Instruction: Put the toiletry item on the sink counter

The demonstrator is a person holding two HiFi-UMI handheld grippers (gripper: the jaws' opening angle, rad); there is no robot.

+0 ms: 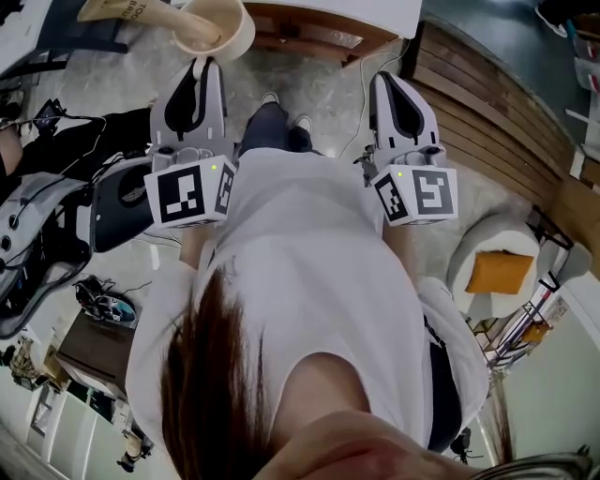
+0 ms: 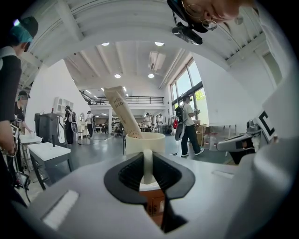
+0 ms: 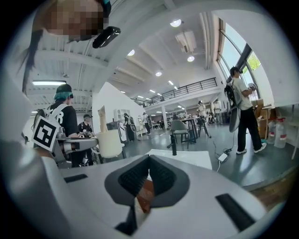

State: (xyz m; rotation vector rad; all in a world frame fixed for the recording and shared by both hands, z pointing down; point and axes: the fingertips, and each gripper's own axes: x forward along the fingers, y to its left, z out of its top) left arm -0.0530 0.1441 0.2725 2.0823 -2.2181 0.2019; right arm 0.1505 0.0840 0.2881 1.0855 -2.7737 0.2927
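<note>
The white surface point(image 1: 356, 17) lies at 12 o'clock of the person in the head view, beyond both tools. In the right gripper view it sits dead ahead and carries a dark upright fixture point(image 3: 173, 144), possibly a tap.

From the left hand-held gripper point(image 1: 203, 64) the surface bears about 1 o'clock. The right hand-held gripper point(image 1: 389, 82) is nearer to it but is clenched on nothing, its pads meeting at their tips.

The left hand-held gripper is grasping the handle point(image 2: 147, 164) of a cream cup point(image 1: 221, 30). The cup hangs at 12 o'clock from that tool, right at the jaw tips. The toiletry item, a beige tube point(image 2: 121, 111), stands in that cup with its long axis tilted toward 11 o'clock.

Judgement: the coming move is a carry forward and toward 1 o'clock by the left hand, with the cup kept upright so the tube does not tip out.
</note>
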